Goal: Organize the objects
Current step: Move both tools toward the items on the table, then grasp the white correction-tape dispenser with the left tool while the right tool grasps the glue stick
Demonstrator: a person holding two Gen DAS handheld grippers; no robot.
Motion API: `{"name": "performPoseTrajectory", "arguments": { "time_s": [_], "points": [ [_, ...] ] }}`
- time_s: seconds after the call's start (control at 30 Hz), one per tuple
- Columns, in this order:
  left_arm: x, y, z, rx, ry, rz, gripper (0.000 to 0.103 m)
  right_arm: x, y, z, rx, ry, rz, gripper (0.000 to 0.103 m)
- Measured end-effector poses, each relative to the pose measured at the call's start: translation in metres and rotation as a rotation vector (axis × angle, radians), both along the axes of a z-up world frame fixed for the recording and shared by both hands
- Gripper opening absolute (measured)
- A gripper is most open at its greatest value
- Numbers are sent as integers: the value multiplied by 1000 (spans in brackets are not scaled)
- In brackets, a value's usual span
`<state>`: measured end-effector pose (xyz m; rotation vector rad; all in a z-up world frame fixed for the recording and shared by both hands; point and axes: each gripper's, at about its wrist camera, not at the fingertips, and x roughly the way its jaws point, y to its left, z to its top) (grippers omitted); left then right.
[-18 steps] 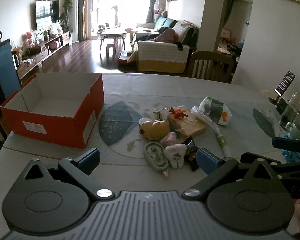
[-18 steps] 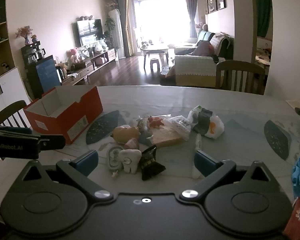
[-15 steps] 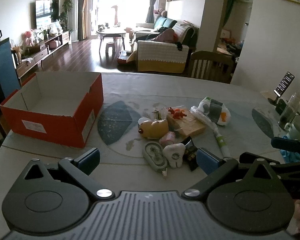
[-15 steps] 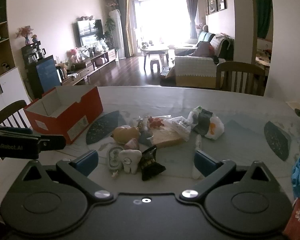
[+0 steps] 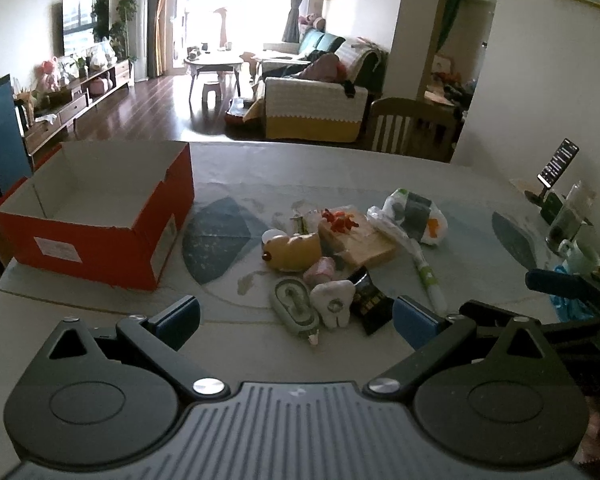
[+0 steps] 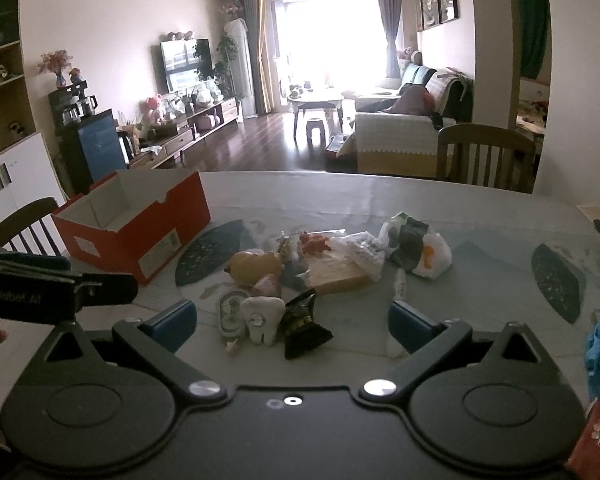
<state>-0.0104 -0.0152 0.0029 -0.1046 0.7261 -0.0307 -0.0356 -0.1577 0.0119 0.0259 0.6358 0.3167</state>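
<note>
Table (image 5: 380, 168) fills both views, pale cloth with dark blue leaf patches. Living room behind it at 12 o'clock: sofa (image 5: 316, 108), wooden chair (image 5: 412, 128) at the far edge.

Red box (image 5: 100, 240), open top, white inside, nothing visible in it. Sits at 10 o'clock from the left gripper, well apart from the pile; in the right wrist view the box (image 6: 140, 232) is also at 10 o'clock.

Left gripper (image 5: 296, 314): jaws spread wide, nothing between them, hovering above the near table edge. Right gripper (image 6: 292, 322): same, jaws wide apart, empty. Each shows in the other's view as a dark bar at the side.

Pile of objects at 12 o'clock from both grippers, mid-table, all touching or just beside each other:
- white plastic bag (image 5: 416, 216) with dark and orange contents, far right of the pile
- tan block (image 5: 360, 236) with a small red toy (image 5: 340, 218) on top
- yellow duck-like toy (image 5: 292, 250), left of the block
- long wrapped tube (image 5: 420, 264) lying along the right side
- green oval case (image 5: 296, 308), nearest edge
- white tooth-shaped toy (image 5: 334, 306), touching the case on its right
- black snack packet (image 5: 370, 302), right of the tooth
- small pink item (image 5: 320, 272), between duck and tooth; can't tell what it is

Phone on a stand (image 5: 558, 160) and a glass (image 5: 568, 220) at 2 o'clock, table's right edge.
</note>
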Motion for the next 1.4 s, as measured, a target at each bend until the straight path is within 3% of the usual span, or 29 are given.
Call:
{"name": "performPoseTrajectory", "arguments": {
  "time_s": [0.23,0.4,0.7,1.03,1.2,1.4],
  "points": [
    [10,4,-3,-39,5,-30,103,7,-2,-3,-14,3,-8,101],
    [28,2,-17,-46,46,-68,103,21,-7,-15,-15,53,-26,101],
    [65,-1,-66,28,129,-106,103,57,-20,-55,-93,135,-94,101],
    [104,-3,-118,108,217,-74,102,95,-27,-90,-168,195,-128,100],
    [120,-4,-135,150,251,-56,102,118,-29,-108,-207,225,-162,100],
    [130,-6,-141,147,247,-61,102,138,-32,-123,-224,250,-165,100]
  ]
}}
